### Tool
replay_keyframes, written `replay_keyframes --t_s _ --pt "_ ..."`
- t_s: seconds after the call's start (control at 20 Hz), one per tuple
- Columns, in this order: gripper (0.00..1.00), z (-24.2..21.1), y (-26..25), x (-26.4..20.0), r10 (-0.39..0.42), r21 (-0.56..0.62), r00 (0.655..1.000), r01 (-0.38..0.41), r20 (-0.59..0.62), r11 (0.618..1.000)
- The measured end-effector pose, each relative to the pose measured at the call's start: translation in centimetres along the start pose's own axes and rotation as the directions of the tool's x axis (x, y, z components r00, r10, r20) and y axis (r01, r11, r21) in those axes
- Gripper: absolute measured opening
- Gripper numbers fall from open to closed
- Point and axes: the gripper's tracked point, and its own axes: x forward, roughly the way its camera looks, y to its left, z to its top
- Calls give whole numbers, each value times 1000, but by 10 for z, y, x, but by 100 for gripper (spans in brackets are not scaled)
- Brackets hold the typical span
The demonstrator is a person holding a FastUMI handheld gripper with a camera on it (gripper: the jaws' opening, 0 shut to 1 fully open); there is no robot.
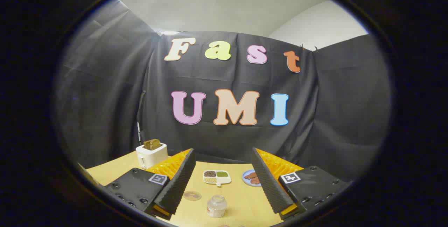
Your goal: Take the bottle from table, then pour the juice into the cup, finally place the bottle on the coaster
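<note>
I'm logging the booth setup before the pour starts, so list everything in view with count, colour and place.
bottle: 1, clear with pale cap, on the table between the fingers
coaster: 1, clear brownish disc, beside the bottle, near one finger
divided tray: 1, white with dark, green and pale fillings, beyond the bottle
plate: 1, blue with brown food, next to the tray
toaster: 1, white with toast, at the table's far corner
table: 1, light wood
gripper: 1, black ribbed fingers on orange, open, empty

Bottle [216,206] between spread fingers [176,181], coaster [192,195] just left, toaster [151,154] behind.
</note>
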Motion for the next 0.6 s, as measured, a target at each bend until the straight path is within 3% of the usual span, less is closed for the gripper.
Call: replay_keyframes --t_s 0.6 --pt "100 -4 40 -13 65 -62 998 -64 19 996"
